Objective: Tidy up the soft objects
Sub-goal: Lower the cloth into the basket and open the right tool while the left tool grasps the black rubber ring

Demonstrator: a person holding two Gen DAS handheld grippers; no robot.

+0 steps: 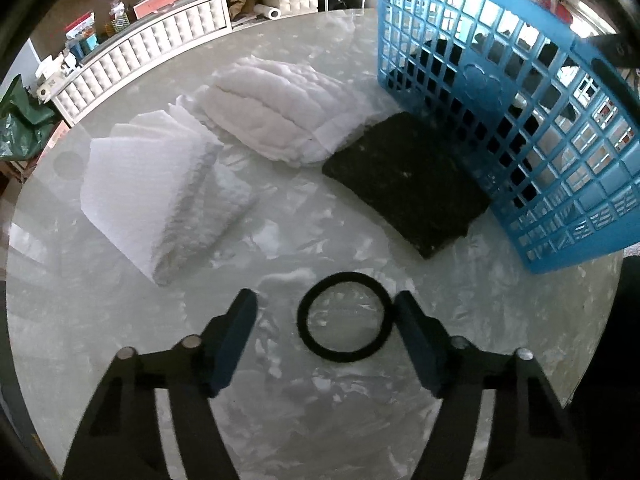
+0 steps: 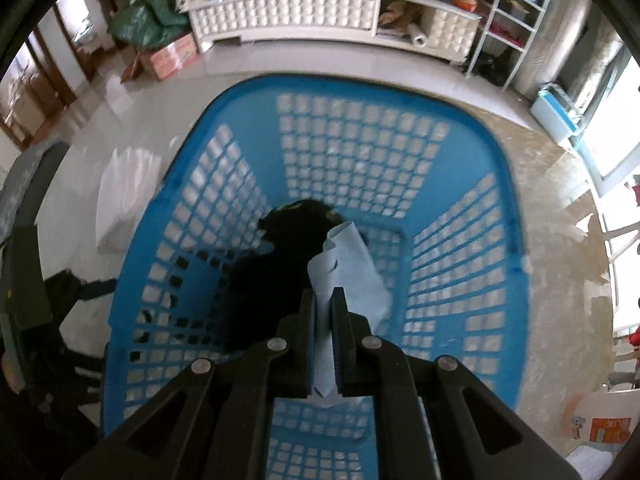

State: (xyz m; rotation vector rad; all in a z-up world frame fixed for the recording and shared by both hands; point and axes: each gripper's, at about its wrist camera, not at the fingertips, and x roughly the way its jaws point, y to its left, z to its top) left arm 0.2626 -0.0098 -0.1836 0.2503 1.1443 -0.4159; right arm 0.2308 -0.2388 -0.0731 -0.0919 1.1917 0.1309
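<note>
**Q:** Soft stuff sorting check, where's everything sitting right now?

**A:** Left wrist view: black hair tie (image 1: 343,317) lies flat on the marble-look counter (image 1: 280,400), lower middle of the frame, between the fingers of the left claw (image 1: 326,304). Jaws are partway open around it. The right finger looks to be just at the ring's edge, the left finger is clear of it, so no squeeze on it. Further up there's a folded white towel (image 1: 160,196) at left, a quilted white cloth (image 1: 276,112) in the middle, and a dark flat pad (image 1: 408,184) right up against the blue laundry basket (image 1: 520,120).

**Q:** And the other side?

**A:** Right claw (image 2: 324,296) is pinched tight on a light blue cloth (image 2: 348,264), hanging over the open basket in the center of the frame. A black fabric item (image 2: 276,276) is already inside, lying on the basket floor to the left of the cloth.
</note>
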